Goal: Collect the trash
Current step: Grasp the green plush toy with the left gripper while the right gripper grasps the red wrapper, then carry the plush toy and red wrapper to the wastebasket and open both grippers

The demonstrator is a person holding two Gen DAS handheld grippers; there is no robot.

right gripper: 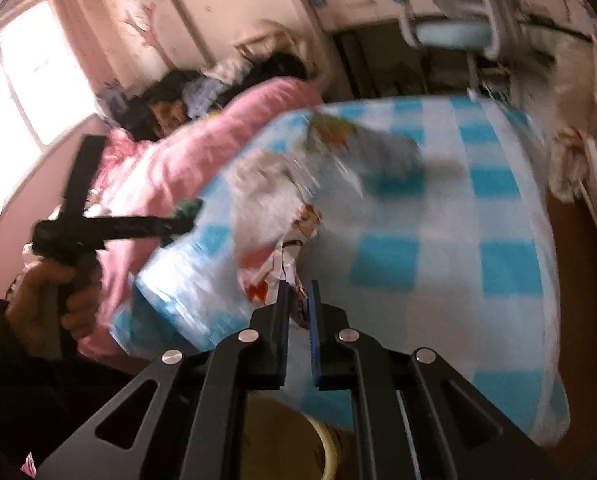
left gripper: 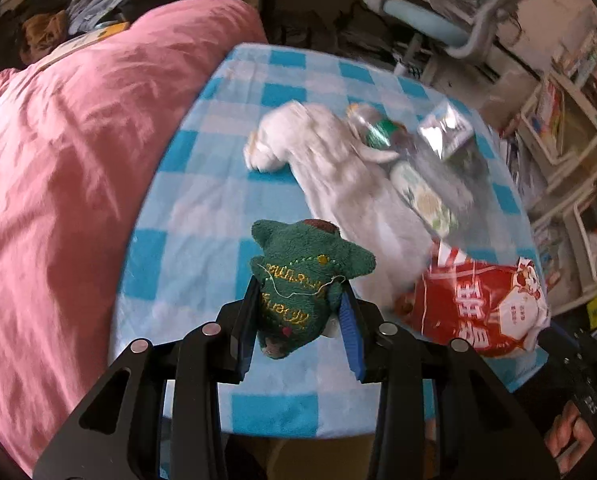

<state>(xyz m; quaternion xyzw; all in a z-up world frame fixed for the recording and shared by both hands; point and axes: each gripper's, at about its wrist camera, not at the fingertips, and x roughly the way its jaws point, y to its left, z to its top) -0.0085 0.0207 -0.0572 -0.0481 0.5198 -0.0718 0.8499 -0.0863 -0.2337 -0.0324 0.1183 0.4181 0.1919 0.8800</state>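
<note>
1. While the blue-checked bed sheet point(left gripper: 202, 208) lies spread beside a pink quilt point(left gripper: 58, 152), a green plush toy point(left gripper: 298, 280) is clamped between the fingers of the left gripper point(left gripper: 298, 320) above the sheet.
2. A red snack bag point(left gripper: 478, 304) is pinched at its edge by the closed right gripper point(right gripper: 298, 304), over the sheet's near side.
3. A plastic bottle point(left gripper: 378, 128) and a silver wrapper point(left gripper: 446, 128) are seen on a white cloth point(left gripper: 338, 168) farther across the sheet.

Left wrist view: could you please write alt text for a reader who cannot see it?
The left gripper holds a small green plush toy above a blue checked sheet. Beyond lie a white plush toy, a clear plastic bottle and a red snack bag, beside a pink duvet.
</note>
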